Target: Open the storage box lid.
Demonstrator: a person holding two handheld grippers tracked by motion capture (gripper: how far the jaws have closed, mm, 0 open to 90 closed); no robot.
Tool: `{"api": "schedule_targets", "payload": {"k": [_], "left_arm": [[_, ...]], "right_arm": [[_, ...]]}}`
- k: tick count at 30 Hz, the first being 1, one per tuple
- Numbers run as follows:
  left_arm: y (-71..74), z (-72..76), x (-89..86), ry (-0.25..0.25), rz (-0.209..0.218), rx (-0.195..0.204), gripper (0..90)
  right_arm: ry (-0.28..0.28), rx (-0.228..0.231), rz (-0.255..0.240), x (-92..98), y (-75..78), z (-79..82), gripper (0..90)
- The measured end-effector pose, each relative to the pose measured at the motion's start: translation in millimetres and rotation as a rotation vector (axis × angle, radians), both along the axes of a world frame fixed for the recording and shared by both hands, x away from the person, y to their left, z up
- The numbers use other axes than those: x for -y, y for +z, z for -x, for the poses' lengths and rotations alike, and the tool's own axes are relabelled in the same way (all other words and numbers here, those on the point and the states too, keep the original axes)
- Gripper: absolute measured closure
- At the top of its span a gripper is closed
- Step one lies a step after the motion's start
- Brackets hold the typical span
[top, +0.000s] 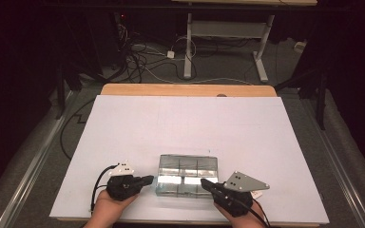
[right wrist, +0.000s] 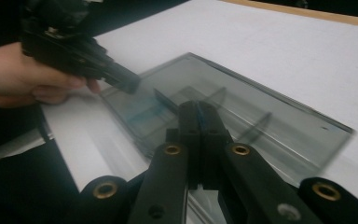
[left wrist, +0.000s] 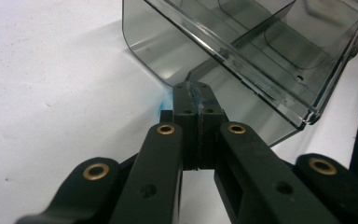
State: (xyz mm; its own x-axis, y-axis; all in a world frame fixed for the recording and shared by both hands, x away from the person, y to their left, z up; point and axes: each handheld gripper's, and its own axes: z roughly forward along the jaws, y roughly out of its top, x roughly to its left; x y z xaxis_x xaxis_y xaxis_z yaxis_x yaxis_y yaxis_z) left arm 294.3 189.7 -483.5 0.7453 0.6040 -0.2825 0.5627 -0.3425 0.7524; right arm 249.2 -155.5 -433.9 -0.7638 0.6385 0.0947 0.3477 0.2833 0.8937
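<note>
The clear compartment box (top: 187, 176) lies on the white surface (top: 185, 123) near its front edge, between the left gripper (top: 148, 179) and right gripper (top: 204, 182). Both jaws are clenched, empty. The lid should be pushed gently, the box steadied from both ends.

Large white rectangular sheet (top: 190, 128): lies flat on the desk, covering nearly all of its top from the near edge to just short of the far edge.

Light wooden desk top (top: 171, 90): shows as a bare strip along the far edge, rounded at both far corners.

Second desk with white metal legs (top: 188, 47): stands on the floor well beyond the far edge.

Tangle of black and white cables (top: 142, 59): lies on the grey floor beyond the far left corner.
</note>
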Motion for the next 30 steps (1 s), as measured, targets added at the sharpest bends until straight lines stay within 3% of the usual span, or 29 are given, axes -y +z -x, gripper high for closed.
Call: {"api": "schedule_targets", "payload": {"k": [4,14,19,30], "left_arm": [[0.5,0.8,1.7,-0.024,-0.010,0.006,87.7],[-2.5,3.8,-1.5,-0.015,-0.012,-0.019,87.6],[-3.4,7.7,2.1,-0.034,-0.047,-0.005,87.6],[-3.8,9.0,5.5,-0.043,-0.054,-0.008,87.5]], "right_arm": [[0.045,-0.003,0.012,-14.4,-3.0,2.8,90.0],[0.165,-0.063,0.016,-40.3,-15.2,10.2,90.0],[0.210,-0.083,0.030,-49.9,-22.5,14.9,90.0],[0.213,-0.166,0.125,-62.0,-52.5,14.7,90.0]]}}
